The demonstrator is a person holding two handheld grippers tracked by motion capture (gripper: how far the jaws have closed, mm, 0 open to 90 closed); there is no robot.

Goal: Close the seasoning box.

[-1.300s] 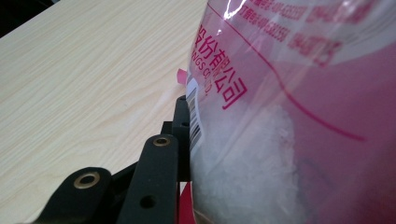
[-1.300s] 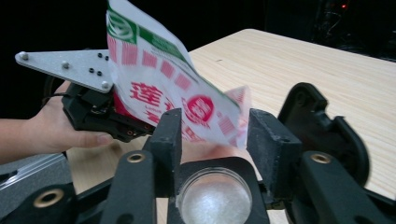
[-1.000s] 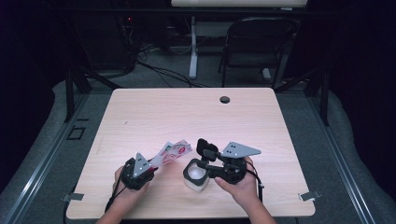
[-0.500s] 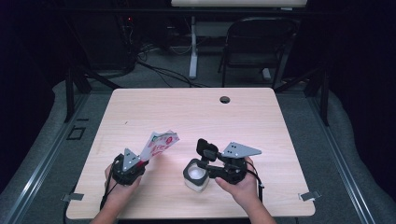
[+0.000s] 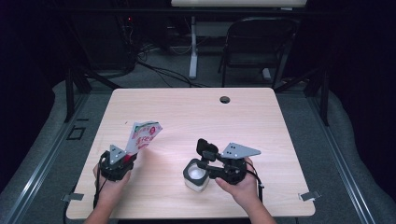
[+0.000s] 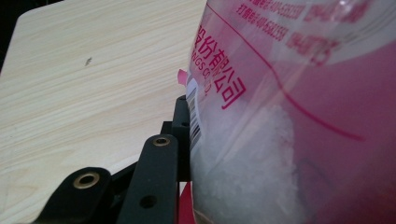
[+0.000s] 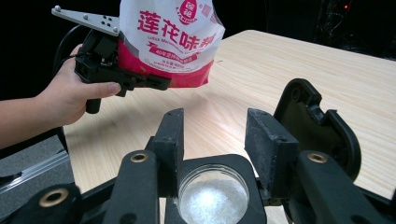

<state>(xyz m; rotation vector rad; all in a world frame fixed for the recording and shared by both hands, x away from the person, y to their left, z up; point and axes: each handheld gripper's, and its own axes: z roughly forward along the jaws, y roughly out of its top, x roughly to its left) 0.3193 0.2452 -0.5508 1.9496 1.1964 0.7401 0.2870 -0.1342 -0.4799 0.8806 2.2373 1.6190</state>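
A red-and-white bag (image 5: 142,135) of white crystals rises from my left gripper (image 5: 133,156), which is shut on its lower end near the table's front left. In the left gripper view one black finger (image 6: 159,172) presses the bag (image 6: 289,140); the other is hidden behind it. A small white container (image 5: 194,183) with a black collar stands front centre, white powder inside, its black flip lid (image 7: 317,121) up. My right gripper (image 7: 219,140) has just been closing on the container (image 7: 214,196), pads touching its collar. Farther off are the bag (image 7: 170,42) and left gripper (image 7: 140,79).
The light wooden table (image 5: 187,112) has a round cable hole (image 5: 225,99) near its far edge. A dark folding chair (image 5: 259,42) stands beyond the table. The person's hands come in at the front edge.
My left gripper has carried the bag leftward, away from the container, and the bag now stands more upright. The right gripper has stayed at the container.
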